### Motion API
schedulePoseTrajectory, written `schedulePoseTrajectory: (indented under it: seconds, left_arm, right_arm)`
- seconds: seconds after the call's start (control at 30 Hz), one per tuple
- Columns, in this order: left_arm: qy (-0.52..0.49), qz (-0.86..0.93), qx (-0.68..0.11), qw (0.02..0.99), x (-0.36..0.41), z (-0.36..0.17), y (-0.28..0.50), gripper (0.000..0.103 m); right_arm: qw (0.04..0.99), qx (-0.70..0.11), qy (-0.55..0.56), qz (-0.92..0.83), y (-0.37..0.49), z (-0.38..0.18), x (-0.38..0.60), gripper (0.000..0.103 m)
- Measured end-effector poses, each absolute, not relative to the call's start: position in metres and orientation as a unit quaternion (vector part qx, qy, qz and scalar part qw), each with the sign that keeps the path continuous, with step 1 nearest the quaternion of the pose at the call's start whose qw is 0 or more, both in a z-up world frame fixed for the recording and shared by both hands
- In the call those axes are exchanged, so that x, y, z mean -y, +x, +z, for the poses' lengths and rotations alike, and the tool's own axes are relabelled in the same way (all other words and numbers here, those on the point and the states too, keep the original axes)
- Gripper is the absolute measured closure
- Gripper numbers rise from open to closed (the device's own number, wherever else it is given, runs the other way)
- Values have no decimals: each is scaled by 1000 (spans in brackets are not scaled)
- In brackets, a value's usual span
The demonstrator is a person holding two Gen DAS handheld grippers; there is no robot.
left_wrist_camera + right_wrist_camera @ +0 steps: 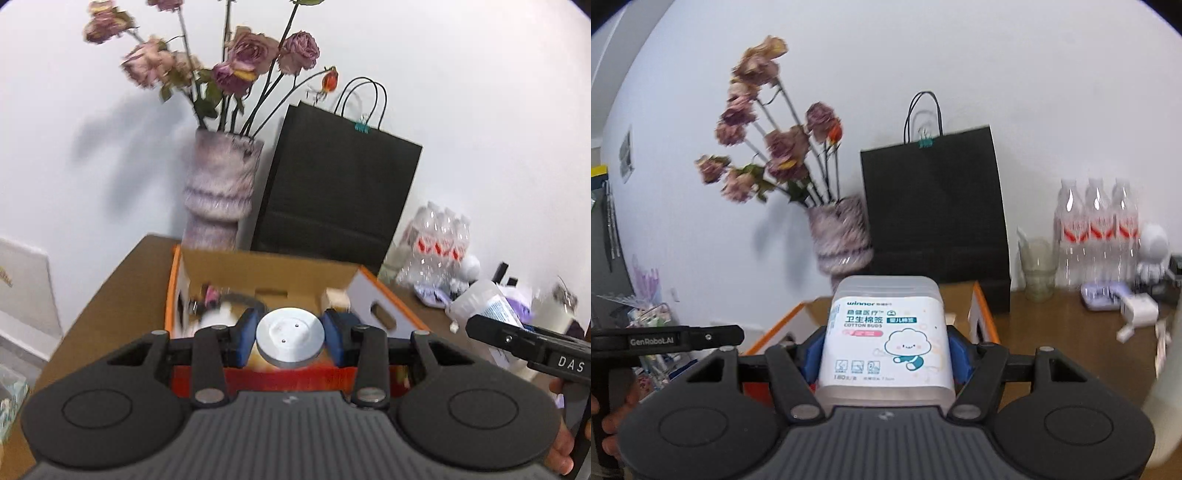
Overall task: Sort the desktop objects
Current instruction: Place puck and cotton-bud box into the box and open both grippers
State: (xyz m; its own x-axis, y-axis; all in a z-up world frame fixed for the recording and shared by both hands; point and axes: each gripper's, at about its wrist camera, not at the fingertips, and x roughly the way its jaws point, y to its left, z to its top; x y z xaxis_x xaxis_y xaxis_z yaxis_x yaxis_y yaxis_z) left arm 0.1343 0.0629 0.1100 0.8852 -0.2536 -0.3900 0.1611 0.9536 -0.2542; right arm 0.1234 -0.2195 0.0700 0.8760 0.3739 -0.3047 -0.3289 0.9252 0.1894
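My left gripper (290,338) is shut on a round silver metal can (290,341), holding it over the front of an open orange-edged cardboard box (384,295). The box holds small items, among them a black cable and a pink thing. My right gripper (884,350) is shut on a clear cotton buds box (884,332) with a white label, held above the same cardboard box (982,314). The right gripper and its cotton buds box (491,306) also show at the right edge of the left wrist view.
A vase of dried roses (219,195) and a black paper bag (332,192) stand behind the box by the wall. Water bottles (1097,229), a glass cup (1038,269), a white toy (1152,247) and small white items (1137,314) lie on the brown table to the right.
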Motion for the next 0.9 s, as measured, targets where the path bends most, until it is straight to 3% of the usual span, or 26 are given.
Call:
schedulePoseTrajectory:
  seconds: [0.2,0.43,0.77,0.9]
  left_arm:
    - [-56,-88,-279,955,-41,139,252,63]
    - [-12,-43,-385,922,-25,92,370,64]
    - [-43,-30,-451,891,-51,35,390,61]
    - [-45,-30,-450,891,-54,47,379,43]
  right_arm:
    - [958,-223,35,179,235,112,181,39]
    - [925,-354,-11,142,375,69,128,39]
    - [865,-478,-14,151,429,-8,100,38]
    - [866,-478,-15,143,420,-1,97,36]
